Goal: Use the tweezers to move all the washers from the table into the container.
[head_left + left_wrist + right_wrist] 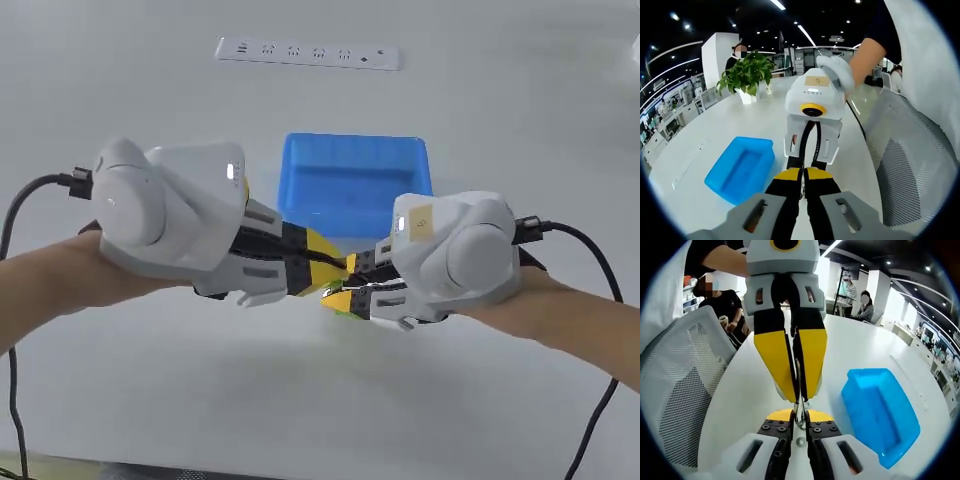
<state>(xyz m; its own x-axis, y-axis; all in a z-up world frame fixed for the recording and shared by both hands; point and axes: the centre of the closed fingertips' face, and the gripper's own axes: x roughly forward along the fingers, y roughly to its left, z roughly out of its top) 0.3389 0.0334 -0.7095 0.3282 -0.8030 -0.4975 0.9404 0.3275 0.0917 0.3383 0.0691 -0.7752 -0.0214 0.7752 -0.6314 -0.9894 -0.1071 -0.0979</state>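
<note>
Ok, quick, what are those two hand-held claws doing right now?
Left gripper: shut on the thin metal tweezers.
Right gripper: shut on the same tweezers' end, it seems.

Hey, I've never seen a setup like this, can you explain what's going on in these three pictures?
A person holds a grasping tool in each hand. The head view looks down from a headset: the left tool and right tool meet tip to tip over a white table, with a blue container and power strip behind. The other two views come from cameras riding on each tool, facing the opposite one. Thin metal tweezers sit between the tips, apparently pinched by both. One small washer lies on the table beneath.
</note>
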